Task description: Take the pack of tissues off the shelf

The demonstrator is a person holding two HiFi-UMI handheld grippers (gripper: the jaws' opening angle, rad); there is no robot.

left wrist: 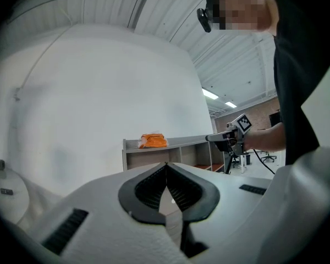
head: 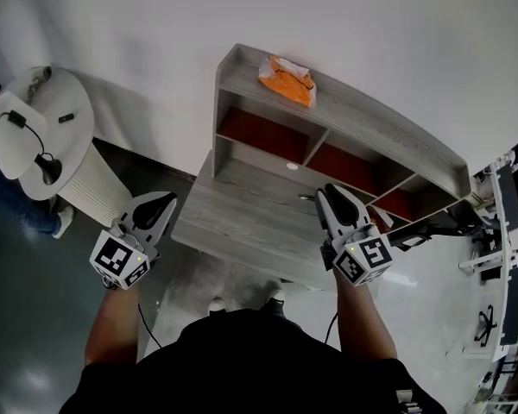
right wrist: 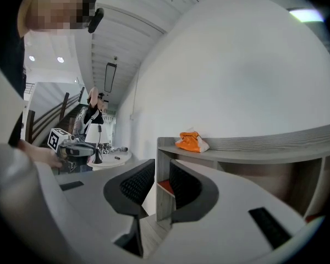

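Note:
An orange pack of tissues [head: 287,80] lies on the top board of a grey wooden shelf unit [head: 388,129], near its left end. It also shows in the left gripper view [left wrist: 153,141] and the right gripper view [right wrist: 191,142], far ahead of both sets of jaws. My left gripper [head: 166,198] hovers off the desk's left edge, its jaws [left wrist: 166,166] closed tip to tip on nothing. My right gripper [head: 328,190] hangs over the desk board [head: 242,218], well below the pack, with a narrow empty gap between its jaws [right wrist: 162,172].
A round white table [head: 47,102] with a black cable and small items stands at the left. A black stand [head: 432,227] and office furniture [head: 505,231] crowd the right side. The shelf's lower compartments have red backs [head: 250,129]. Another person [right wrist: 93,111] stands far behind.

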